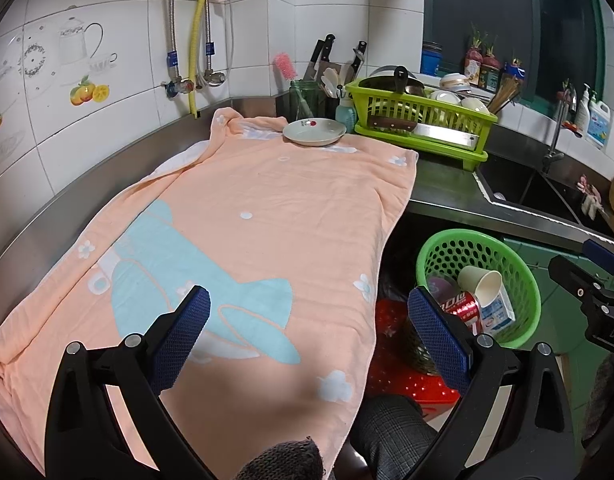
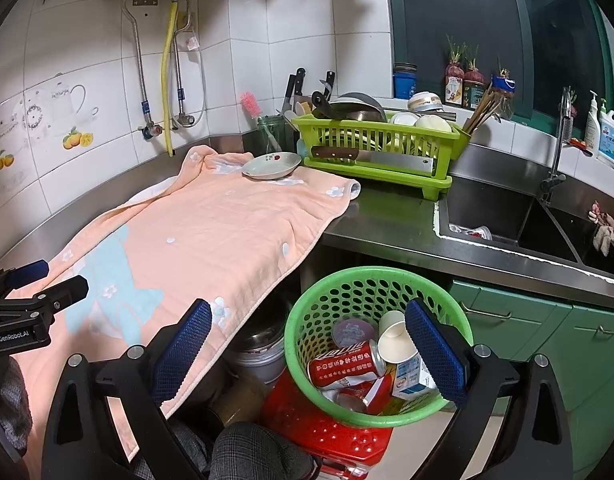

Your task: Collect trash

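Both claws empty, jaws apart: left claw point(image 1: 307, 332) over the towel point(image 1: 243, 216); right claw point(image 2: 307, 344) above the basket point(image 2: 347, 280) holding can point(image 2: 345, 364), cup point(image 2: 395, 340), carton point(image 2: 411, 380). Collection looks finished; next, search for leftovers.

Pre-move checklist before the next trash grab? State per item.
1. Left claw open and holding nothing: ok.
2. Right claw open and holding nothing: ok.
3. Green basket upright on the red stool, mouth unobstructed: ok.
4. Trash already in the basket: red can, paper cup, small carton: ok.
5. Trash left on the peach towel: none seen; only a plate sits at its far end: ok.
6. White and red item in the sink, possibly trash: cannot tell.
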The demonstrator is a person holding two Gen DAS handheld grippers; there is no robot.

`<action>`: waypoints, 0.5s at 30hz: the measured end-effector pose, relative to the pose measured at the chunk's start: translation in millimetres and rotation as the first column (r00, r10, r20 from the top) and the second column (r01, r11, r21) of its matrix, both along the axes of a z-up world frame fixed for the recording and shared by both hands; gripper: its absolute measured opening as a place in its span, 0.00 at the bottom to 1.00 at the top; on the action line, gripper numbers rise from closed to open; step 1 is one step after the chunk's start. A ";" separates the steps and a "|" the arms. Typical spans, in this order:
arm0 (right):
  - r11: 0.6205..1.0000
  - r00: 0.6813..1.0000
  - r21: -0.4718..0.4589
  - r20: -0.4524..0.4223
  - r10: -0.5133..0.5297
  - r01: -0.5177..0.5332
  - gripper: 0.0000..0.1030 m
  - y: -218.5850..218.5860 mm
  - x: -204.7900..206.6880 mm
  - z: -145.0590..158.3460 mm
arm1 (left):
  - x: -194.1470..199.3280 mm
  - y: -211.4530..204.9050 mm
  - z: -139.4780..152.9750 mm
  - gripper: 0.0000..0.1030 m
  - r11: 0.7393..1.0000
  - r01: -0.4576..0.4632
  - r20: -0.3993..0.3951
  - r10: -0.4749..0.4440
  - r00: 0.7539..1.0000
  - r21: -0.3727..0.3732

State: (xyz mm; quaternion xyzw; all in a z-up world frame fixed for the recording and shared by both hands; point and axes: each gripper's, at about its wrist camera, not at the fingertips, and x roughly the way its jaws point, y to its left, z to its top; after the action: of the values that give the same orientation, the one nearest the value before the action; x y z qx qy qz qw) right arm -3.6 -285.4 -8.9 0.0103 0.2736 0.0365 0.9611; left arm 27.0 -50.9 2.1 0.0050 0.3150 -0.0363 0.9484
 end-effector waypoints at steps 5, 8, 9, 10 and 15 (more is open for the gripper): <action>1.000 1.000 -0.001 0.003 -0.001 0.001 0.91 1.6 -0.8 -0.3 | 0.7 0.6 -0.7 0.95 1.000 0.003 -0.002 -0.003 1.000 -0.003; 1.000 1.000 -0.004 0.002 -0.002 0.002 0.91 2.8 -1.1 -0.7 | 0.6 0.3 -0.7 0.95 1.000 0.003 -0.001 -0.003 1.000 -0.002; 1.000 1.000 -0.003 0.003 -0.003 0.003 0.91 2.5 -1.9 -0.3 | 0.3 0.2 -0.9 0.95 1.000 0.004 0.000 -0.004 1.000 -0.001; 1.000 1.000 0.002 0.004 -0.001 0.001 0.91 2.1 -1.5 -0.1 | 0.3 0.2 -1.0 0.95 1.000 0.003 0.000 -0.003 1.000 -0.002; 1.000 1.000 0.004 0.003 0.003 -0.003 0.91 2.4 -1.1 -0.6 | 0.2 0.0 -0.8 0.95 1.000 0.004 0.000 -0.004 1.000 -0.002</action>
State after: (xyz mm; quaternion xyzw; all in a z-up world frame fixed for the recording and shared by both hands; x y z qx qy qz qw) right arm -4.6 -283.0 -9.5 0.0118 0.2720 0.0384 0.9615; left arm 27.1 -50.9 1.2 0.0046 0.3148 -0.0384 0.9484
